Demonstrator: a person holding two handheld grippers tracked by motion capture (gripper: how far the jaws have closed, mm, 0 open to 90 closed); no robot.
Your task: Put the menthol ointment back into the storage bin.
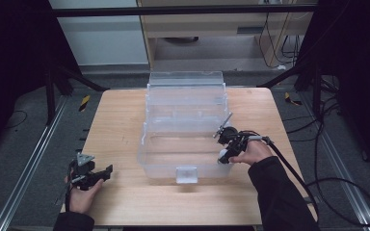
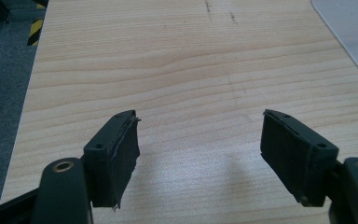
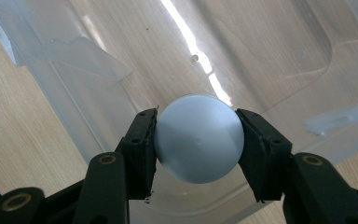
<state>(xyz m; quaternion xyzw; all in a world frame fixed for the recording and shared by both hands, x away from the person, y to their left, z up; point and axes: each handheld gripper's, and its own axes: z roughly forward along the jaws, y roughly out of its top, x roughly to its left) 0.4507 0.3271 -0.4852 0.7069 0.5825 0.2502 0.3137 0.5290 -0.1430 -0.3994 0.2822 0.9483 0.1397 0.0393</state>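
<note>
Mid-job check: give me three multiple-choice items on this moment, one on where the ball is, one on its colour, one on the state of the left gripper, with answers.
1. Where is the ball?
A. On the bare table by the left gripper
B. Between the right gripper's jaws, over the clear plastic box
C. On the floor beside the table

2. What colour is the ball?
A. Red
B. Black
C. Pale blue-white

3. How is the left gripper?
A. Open, nothing between its jaws
B. Shut on the ball
C. Shut on the box's latch

Answers:
1 B, the right gripper view shows both pads pressed against the ball with the box's clear walls behind it.
2 C, it looks pale blue-white in the right gripper view.
3 A, the left gripper view shows the jaws wide apart over bare wooden table.
</note>
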